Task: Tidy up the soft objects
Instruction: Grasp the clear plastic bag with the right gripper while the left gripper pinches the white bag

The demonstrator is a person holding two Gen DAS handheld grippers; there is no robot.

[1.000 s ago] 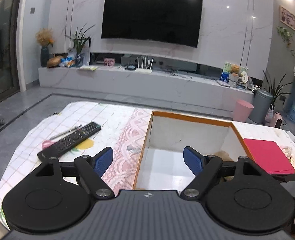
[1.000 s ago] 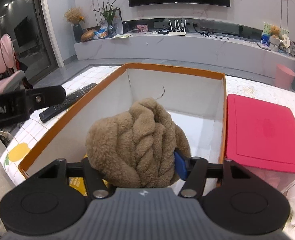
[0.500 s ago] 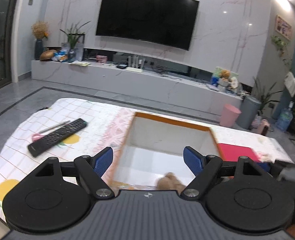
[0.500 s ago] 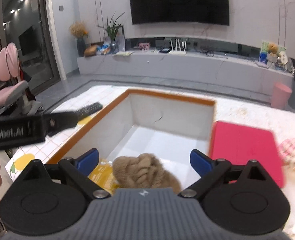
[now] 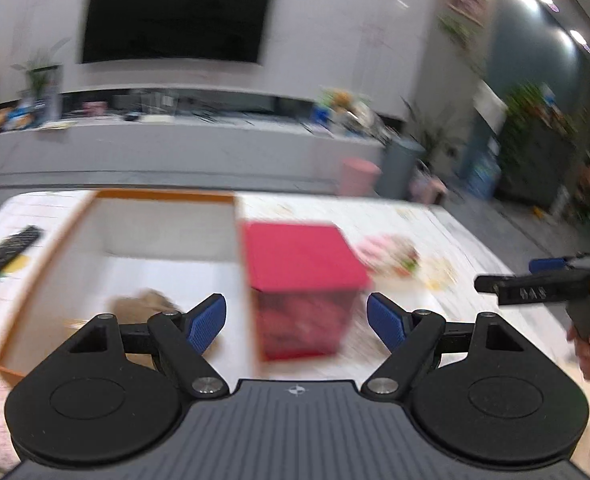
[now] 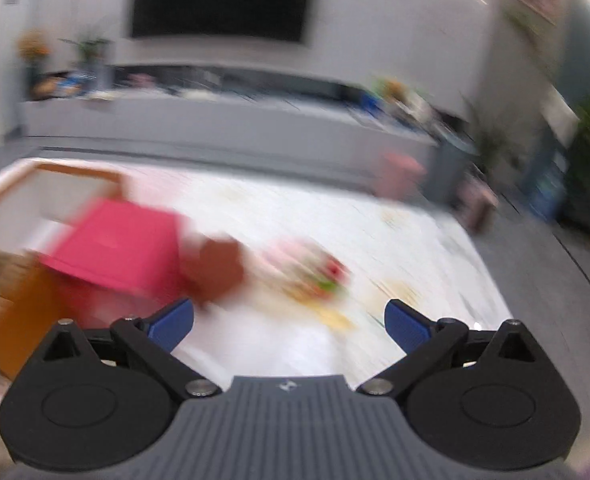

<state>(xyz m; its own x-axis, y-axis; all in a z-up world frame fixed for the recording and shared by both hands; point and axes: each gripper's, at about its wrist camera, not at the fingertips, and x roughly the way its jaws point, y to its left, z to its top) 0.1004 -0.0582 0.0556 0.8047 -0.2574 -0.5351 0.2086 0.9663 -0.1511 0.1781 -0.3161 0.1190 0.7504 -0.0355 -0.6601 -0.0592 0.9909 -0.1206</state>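
A person's right gripper (image 6: 289, 326) is swinging over the bench (image 6: 395, 240), its blue fingers (image 6: 173, 322) standing wide and opening the last of the way, nothing between them; the left gripper (image 5: 297, 320) is likewise spread wide and empty, its fingers (image 5: 207, 322) framing the red-lidded box (image 5: 301, 256) just ahead. Both views are blurring with motion, so fine detail is uncertain. The tan plush knot (image 5: 143, 300) is lying inside the orange-rimmed white box (image 5: 163, 196), beyond the left gripper's left finger; that piece appears to be stowed. The next soft thing, a pink and green plush toy (image 6: 311, 272), is resting on the bench ahead of the right gripper's fingers, nearer the left one, beside a brown soft shape (image 6: 215, 266) that is too smeared to identify; whether the two are touching cannot be told. Judged from here, the step in hand is the reach for that toy; doing it well likely means keeping the fingers wide until they are straddling its bulk, centring the toy between them rather than off toward one pad, slowing before contact, and closing deep enough that the stuffing is not slipping out. The left gripper is best holding clear of the path back to the box.
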